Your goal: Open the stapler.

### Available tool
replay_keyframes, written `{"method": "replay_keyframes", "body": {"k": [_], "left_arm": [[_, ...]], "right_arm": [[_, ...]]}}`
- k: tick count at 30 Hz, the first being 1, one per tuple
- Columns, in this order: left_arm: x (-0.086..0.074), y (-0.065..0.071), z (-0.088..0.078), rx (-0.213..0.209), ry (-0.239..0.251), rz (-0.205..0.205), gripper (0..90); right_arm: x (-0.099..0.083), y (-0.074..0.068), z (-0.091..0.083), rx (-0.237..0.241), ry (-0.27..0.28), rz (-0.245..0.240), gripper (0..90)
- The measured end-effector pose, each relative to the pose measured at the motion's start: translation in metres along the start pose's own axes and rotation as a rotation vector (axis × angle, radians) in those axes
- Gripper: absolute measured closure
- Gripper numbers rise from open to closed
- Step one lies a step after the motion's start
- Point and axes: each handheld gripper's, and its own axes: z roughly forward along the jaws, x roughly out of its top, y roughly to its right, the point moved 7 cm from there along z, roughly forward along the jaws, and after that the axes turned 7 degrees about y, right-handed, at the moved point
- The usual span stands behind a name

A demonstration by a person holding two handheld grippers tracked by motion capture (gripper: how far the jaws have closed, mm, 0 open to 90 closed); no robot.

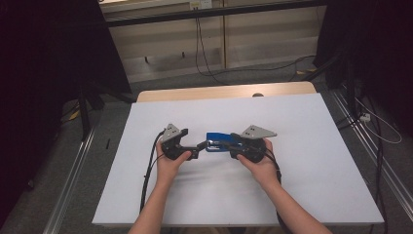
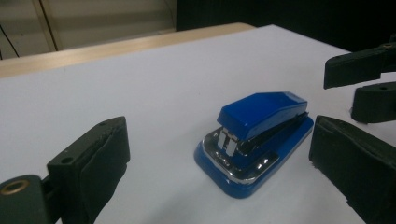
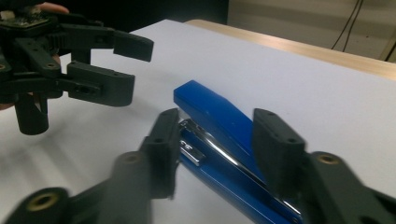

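A blue stapler [image 1: 217, 142] lies near the middle of the white table [image 1: 311, 161], between the two hands. In the high view the left hand-held gripper [image 1: 198, 147] points right toward the stapler's left end, and the right hand-held gripper [image 1: 233, 142] comes in from the other side, over its right end.

In the left gripper view the stapler [image 2: 256, 140] sits on the table [image 2: 140, 84] with its metal front end toward the camera; the left hand-held gripper's jaws stand wide apart, one at each side, holding nothing (the right one's black jaws show at the far right edge).

In the right gripper view the right hand-held gripper [image 3: 217, 149] is open, its jaws straddling the stapler [image 3: 219, 135]; whether they touch it I cannot tell. The left hand-held gripper [image 3: 116, 67] faces it, just beyond the stapler's tip, jaws parted.
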Motion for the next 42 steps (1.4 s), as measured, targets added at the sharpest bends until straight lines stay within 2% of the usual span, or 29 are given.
{"method": "replay_keyframes", "body": {"k": [2, 6, 8, 14, 17, 20, 23, 26, 27, 28, 29, 30, 32, 36, 42], "left_arm": [[0.002, 0.001, 0.002, -0.006, -0.008, 0.012, 5.5], [0.003, -0.001, 0.005, 0.0, -0.011, 0.01, 7.7], [0.002, -0.003, 0.005, 0.006, -0.015, 0.012, 9.5], [0.0, -0.009, 0.008, 0.018, -0.018, -0.008, 13.0], [-0.005, -0.011, 0.009, 0.025, -0.076, 0.012, 16.3], [-0.005, -0.01, 0.01, 0.011, -0.087, 0.02, 23.5], [-0.006, -0.008, 0.009, 0.006, -0.11, 0.041, 36.1], [-0.008, -0.007, 0.01, -0.012, -0.138, 0.04, 54.3], [-0.01, -0.006, 0.01, -0.014, -0.153, 0.038, 62.9], [-0.011, -0.006, 0.011, -0.01, -0.172, 0.037, 67.8], [-0.012, -0.006, 0.012, -0.025, -0.176, 0.027, 73.3], [-0.013, -0.004, 0.012, -0.034, -0.184, 0.015, 77.7], [-0.016, -0.003, 0.014, -0.045, -0.205, 0.024, 84.0], [-0.017, 0.0, 0.019, -0.065, -0.215, 0.015, 90.0], [-0.018, 0.001, 0.026, -0.071, -0.227, 0.024, 90.0]], "right_arm": [[-0.002, -0.002, 0.005, 0.005, -0.023, -0.019, 69.7], [-0.007, -0.004, 0.013, 0.023, -0.049, -0.018, 86.7], [-0.01, -0.005, 0.017, 0.031, -0.06, -0.021, 90.0], [-0.013, -0.007, 0.028, 0.035, -0.089, -0.05, 90.0], [-0.016, -0.008, 0.034, 0.036, -0.112, -0.051, 90.0], [-0.021, -0.009, 0.039, 0.03, -0.144, -0.073, 90.0], [-0.024, -0.009, 0.044, 0.024, -0.162, -0.086, 90.0], [-0.028, -0.011, 0.047, 0.018, -0.171, -0.112, 90.0], [-0.027, -0.011, 0.047, 0.011, -0.174, -0.123, 90.0], [-0.027, -0.011, 0.047, 0.01, -0.176, -0.124, 90.0], [-0.027, -0.012, 0.048, 0.012, -0.176, -0.123, 90.0], [-0.027, -0.012, 0.048, 0.011, -0.18, -0.127, 90.0], [-0.026, -0.013, 0.049, 0.005, -0.189, -0.138, 90.0], [-0.027, -0.013, 0.049, -0.002, -0.189, -0.15, 90.0], [-0.027, -0.013, 0.049, -0.008, -0.189, -0.137, 90.0]]}}
